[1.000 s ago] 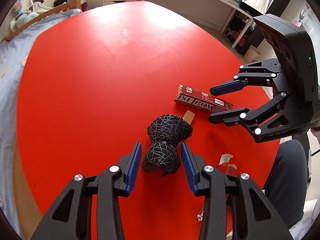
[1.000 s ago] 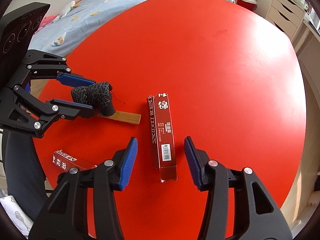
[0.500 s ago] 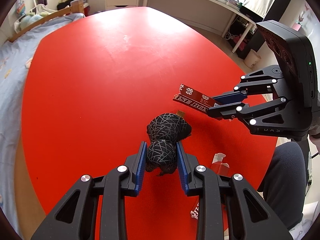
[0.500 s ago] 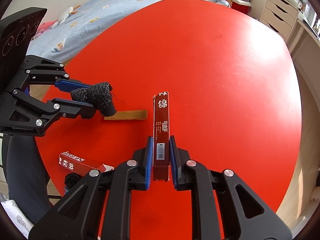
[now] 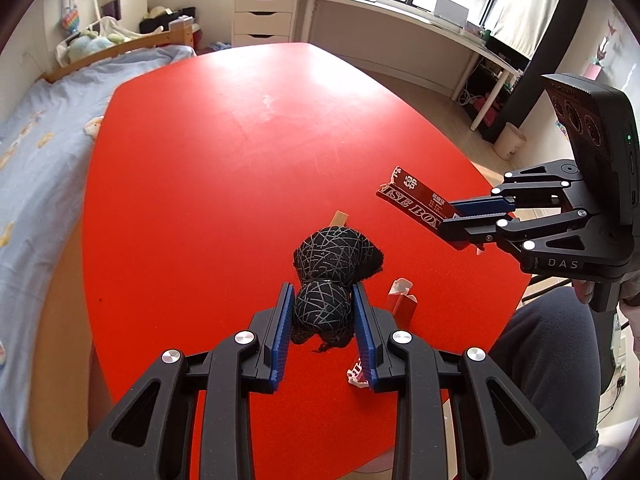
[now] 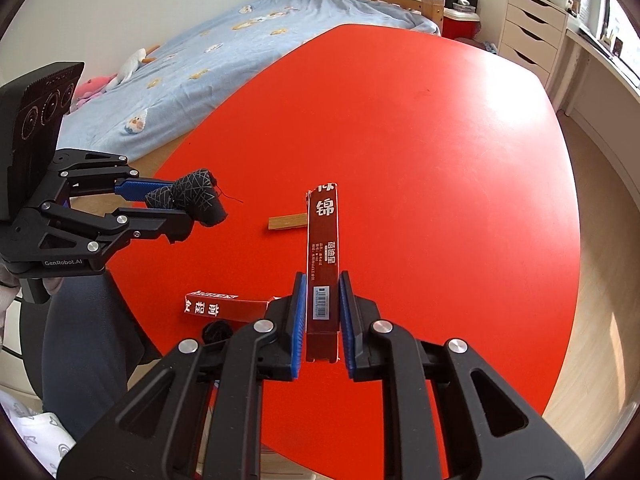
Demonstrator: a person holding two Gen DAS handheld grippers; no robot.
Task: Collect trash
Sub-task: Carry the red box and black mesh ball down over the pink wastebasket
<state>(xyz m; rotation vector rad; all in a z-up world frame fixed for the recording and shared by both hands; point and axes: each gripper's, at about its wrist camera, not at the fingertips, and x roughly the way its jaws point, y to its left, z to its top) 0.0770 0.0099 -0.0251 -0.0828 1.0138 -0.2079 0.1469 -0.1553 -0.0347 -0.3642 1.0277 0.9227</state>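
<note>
My left gripper [image 5: 322,300] is shut on a black sock bundle with thin white lines [image 5: 328,276], held up off the red table [image 5: 200,184]. The same bundle [image 6: 192,196] shows at the left of the right wrist view, in the left gripper [image 6: 160,202]. My right gripper [image 6: 322,292] is shut on a long dark red carton [image 6: 323,240], lifted and pointing away from me. From the left wrist view the carton [image 5: 416,200] sticks out of the right gripper [image 5: 466,214]. A small wooden strip [image 6: 288,222] lies flat on the table between them.
A second red carton [image 6: 216,308] lies near the table's front edge, with a small dark lump [image 6: 216,330] beside it. A bed with a blue cover [image 6: 224,56] runs along the table's far side. White drawers [image 5: 264,12] and a long desk stand beyond. A person's dark trouser leg [image 5: 548,344] is beside the table.
Both grippers have shut: the left on the sock bundle, the right on the long red carton. Both have then risen, lifting their loads off the table.
</note>
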